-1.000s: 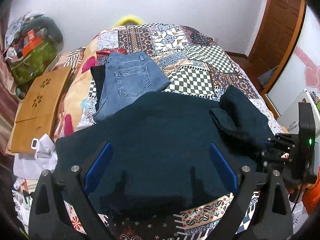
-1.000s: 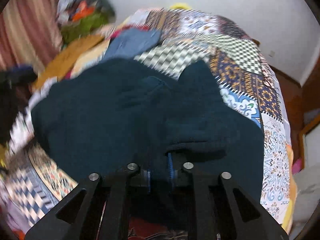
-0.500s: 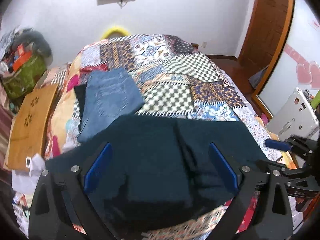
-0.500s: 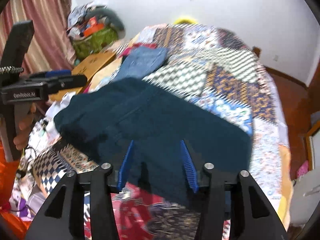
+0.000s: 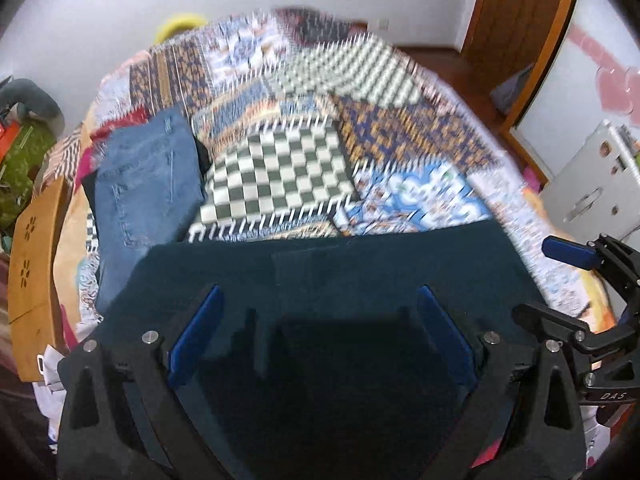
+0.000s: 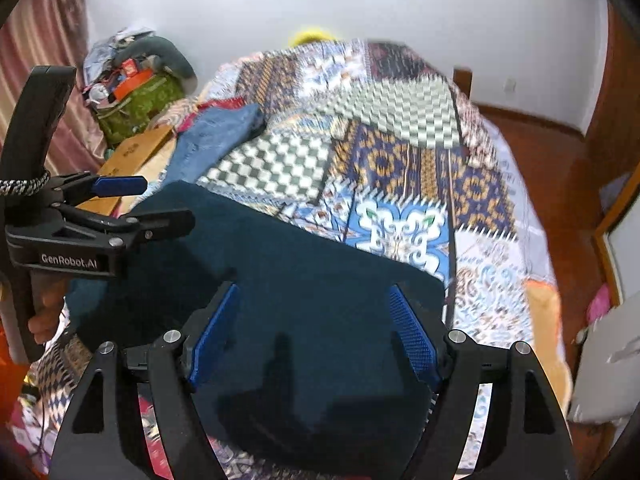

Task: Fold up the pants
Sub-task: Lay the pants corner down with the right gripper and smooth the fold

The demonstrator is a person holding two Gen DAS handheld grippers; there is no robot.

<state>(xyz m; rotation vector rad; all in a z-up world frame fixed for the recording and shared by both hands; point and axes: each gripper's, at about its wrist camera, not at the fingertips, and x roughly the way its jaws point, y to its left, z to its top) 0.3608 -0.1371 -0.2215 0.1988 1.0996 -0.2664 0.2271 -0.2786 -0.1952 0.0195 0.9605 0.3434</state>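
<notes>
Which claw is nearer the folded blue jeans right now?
Left. The left claw hovers over the dark pants' jeans-side end; the right claw is opening above the opposite end, away from the jeans.

Folded jeans near bed's left edge on patchwork quilt; wooden board, green bag beside bed.

The right gripper lets go of the dark teal pants, its jaws opening; the bunched leg now lies folded flat on the bed.

"GenRobot.AI" on left tool; "DAS" on right tool
</notes>
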